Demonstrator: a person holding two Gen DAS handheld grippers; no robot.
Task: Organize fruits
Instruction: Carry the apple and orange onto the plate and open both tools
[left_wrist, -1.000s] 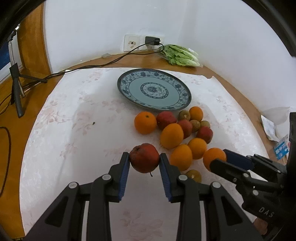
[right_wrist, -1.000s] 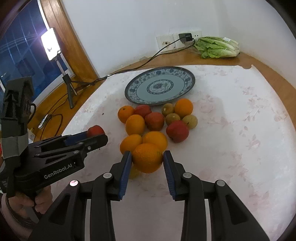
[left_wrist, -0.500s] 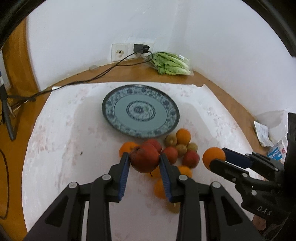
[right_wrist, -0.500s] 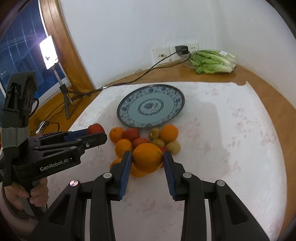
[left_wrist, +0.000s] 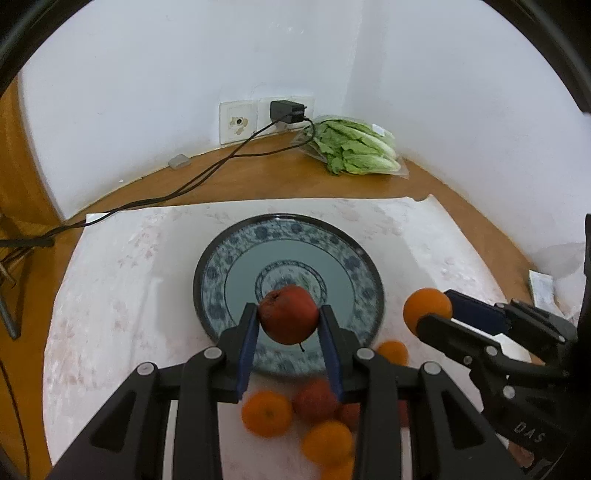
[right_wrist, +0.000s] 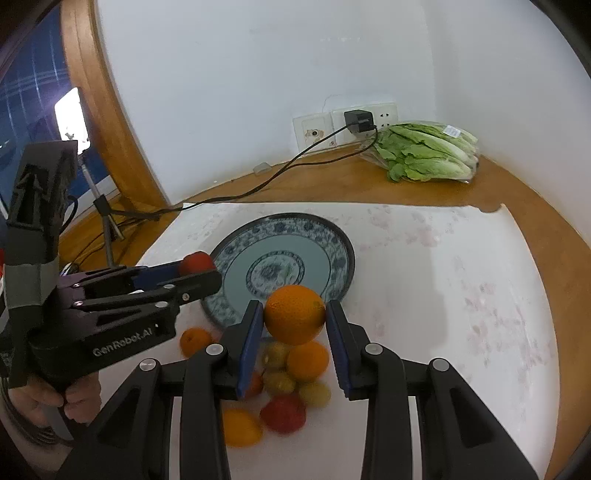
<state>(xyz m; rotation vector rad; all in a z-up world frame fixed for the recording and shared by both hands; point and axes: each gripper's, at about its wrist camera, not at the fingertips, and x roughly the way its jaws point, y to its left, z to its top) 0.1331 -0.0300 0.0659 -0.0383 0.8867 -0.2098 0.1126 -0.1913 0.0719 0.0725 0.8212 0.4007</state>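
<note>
Left wrist view: the left gripper (left_wrist: 289, 320) clamps a red apple (left_wrist: 288, 314) above the plate (left_wrist: 364, 295), while the right gripper (right_wrist: 294, 320) grips an orange (right_wrist: 294, 314).

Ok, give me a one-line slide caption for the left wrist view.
Left gripper holds a red apple above the blue patterned plate; right gripper carries an orange.

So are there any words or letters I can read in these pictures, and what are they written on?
"GenRobot.AI" in white on the side of the left gripper, seen in the right wrist view.
"DAS" upside down on the body of the right gripper, seen in the left wrist view.
The white sticker on the lettuce bag is too small to read.
</note>
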